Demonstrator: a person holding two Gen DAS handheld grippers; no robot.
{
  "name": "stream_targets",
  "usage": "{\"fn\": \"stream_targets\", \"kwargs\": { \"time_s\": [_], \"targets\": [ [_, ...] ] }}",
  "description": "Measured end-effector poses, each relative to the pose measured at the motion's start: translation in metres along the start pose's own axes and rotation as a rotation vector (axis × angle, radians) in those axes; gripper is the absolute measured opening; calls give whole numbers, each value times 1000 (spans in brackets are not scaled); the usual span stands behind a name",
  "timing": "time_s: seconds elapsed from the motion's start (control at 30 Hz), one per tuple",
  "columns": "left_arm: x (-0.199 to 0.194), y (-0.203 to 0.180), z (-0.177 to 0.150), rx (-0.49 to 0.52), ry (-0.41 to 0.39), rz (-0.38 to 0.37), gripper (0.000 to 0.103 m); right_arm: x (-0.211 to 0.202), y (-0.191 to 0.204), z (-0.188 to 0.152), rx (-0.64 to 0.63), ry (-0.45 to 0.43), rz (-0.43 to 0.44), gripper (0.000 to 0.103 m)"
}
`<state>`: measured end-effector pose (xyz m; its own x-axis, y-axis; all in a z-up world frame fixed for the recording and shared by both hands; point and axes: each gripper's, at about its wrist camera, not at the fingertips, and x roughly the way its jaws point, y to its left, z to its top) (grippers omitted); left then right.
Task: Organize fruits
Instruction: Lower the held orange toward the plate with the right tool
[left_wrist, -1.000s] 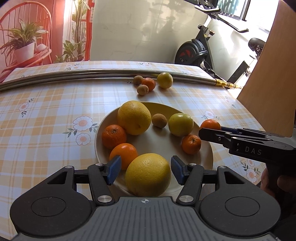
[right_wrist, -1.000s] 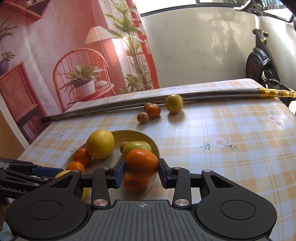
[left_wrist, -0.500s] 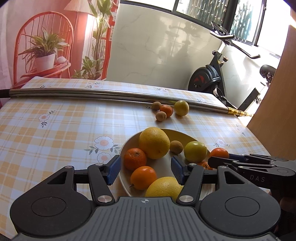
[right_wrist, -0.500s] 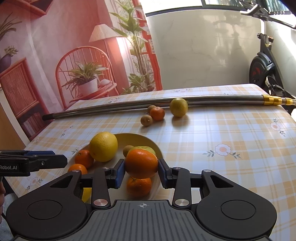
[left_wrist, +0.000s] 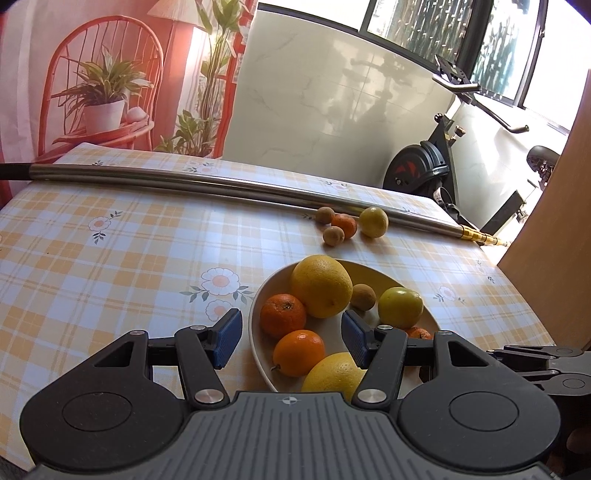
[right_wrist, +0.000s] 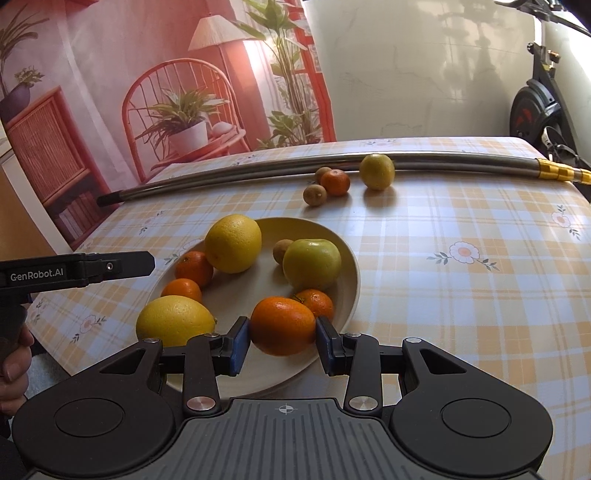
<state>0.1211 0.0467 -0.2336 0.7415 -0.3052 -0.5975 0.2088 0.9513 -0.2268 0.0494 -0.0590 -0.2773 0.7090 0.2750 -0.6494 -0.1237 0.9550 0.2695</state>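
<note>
Currently left tool (left_wrist: 290, 339) open, nothing between its pads, sitting over the near rim of the plate (left_wrist: 258, 343); two small oranges just ahead of it. Right tool (right_wrist: 282, 341) clamped on an orange (right_wrist: 283, 325), held just above the plate's near edge. Four loose fruits (right_wrist: 335, 182) well ahead on the surface (right_wrist: 461, 295), beside a metal pole (right_wrist: 258, 171).

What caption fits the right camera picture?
Right tool grips a round orange tangerine over the cream plate of fruit.

Fruits (right_wrist: 232, 243) in plate (right_wrist: 351, 273); pipe (right_wrist: 258, 173) behind.
</note>
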Motion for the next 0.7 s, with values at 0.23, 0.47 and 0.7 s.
{"fn": "stream_targets", "kwargs": {
  "time_s": [0.23, 0.47, 0.7],
  "targets": [
    [0, 5, -1, -19, 3, 1, 62, 10, 11, 2, -47, 44, -13, 35],
    [2, 7, -2, -32, 10, 1, 63, 20, 13, 8, -77, 68, -51, 35],
    [4, 9, -2, -39, 14, 5, 63, 29, 8, 14, -83, 71, -67, 35]
  ]
}}
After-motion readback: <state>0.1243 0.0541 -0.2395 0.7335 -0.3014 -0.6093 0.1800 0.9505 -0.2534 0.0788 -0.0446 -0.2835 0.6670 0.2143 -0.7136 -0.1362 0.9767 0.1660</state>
